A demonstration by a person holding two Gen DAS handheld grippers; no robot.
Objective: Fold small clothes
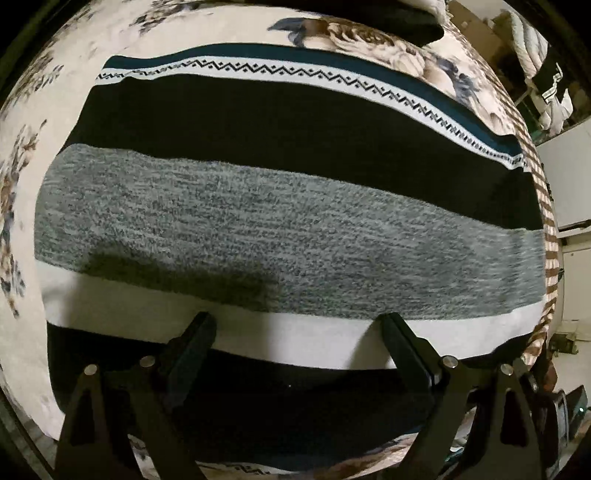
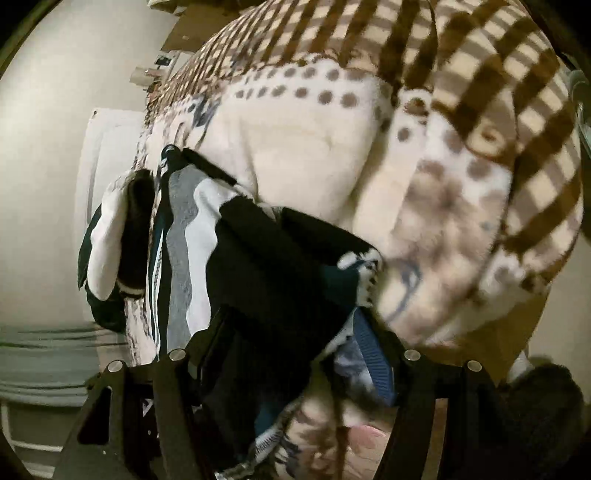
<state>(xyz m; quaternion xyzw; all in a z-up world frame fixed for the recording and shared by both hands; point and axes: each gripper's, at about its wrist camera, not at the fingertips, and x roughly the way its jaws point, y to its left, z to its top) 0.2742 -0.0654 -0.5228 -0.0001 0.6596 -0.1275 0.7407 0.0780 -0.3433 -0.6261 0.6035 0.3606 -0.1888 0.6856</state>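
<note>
Garment: striped knit sweater (image 1: 288,206), bands of black, grey, white, teal w/ zigzag trim; lies flat across floral bedspread (image 1: 122,33) in left wrist view.
L gripper (image 1: 295,332): fingers spread wide, hovering low over the white band near sweater's near edge; nothing between them, contact w/ cloth not confirmable.
R gripper (image 2: 291,332): a bunched fold of the same sweater (image 2: 266,266) sits between its fingers, black + teal ribbed edge; looks pinched, but fingertips buried in cloth, so closure can't be told for sure.
Surroundings: checked brown/cream blanket (image 2: 509,122) and dotted fleece (image 2: 314,147) beside sweater in right view.
Step (judged): one end lifted by R, L about to pin or take the other side for a fold.
Risk 1: R grip catches only top layer → fold comes over skewed, bands misaligned.
Risk 2: L closes on bedspread along w/ sweater → bedding drags up.
Risk 3: loose sleeve, dark w/ white, hangs off bed edge at left of right view → could pull the pile down.
Hidden: R fingertips, sweater's far end, neckline; right view motion-blurred; lower sweater edge cut off behind L gripper.
</note>
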